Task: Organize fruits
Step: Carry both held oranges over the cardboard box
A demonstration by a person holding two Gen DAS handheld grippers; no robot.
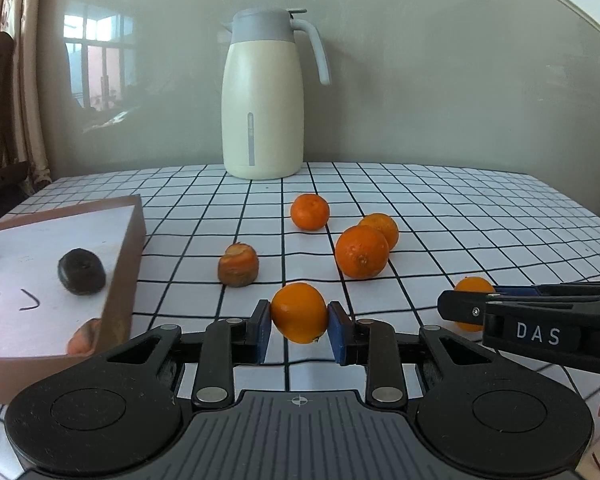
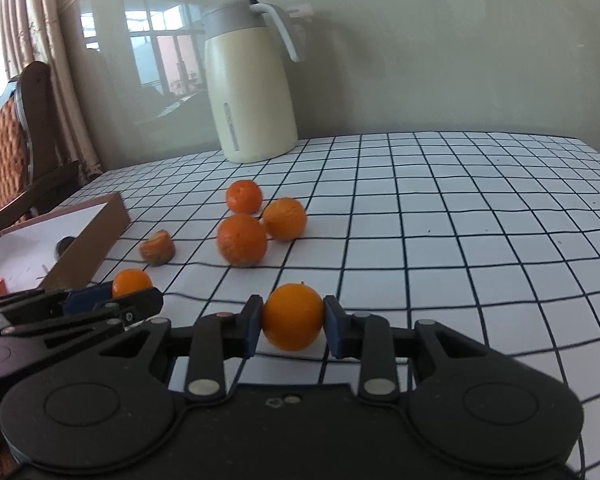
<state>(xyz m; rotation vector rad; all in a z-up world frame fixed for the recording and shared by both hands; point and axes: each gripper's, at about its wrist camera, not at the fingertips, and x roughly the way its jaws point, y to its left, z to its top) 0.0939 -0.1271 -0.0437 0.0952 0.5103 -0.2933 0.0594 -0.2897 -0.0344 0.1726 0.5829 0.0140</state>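
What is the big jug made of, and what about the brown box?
The jug looks like cream-painted metal with a matte finish and a grey plastic lid and handle, though painted plastic is possible. The box looks like cardboard: dull brown walls with a white papery inside.

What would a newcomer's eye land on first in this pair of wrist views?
Each gripper is clamped on a small orange: the left gripper holds one orange, the right gripper another, both low in the foreground. Behind them, loose oranges sit on the checked tablecloth, a cream jug stands at the back, and a brown-sided box lies at left.
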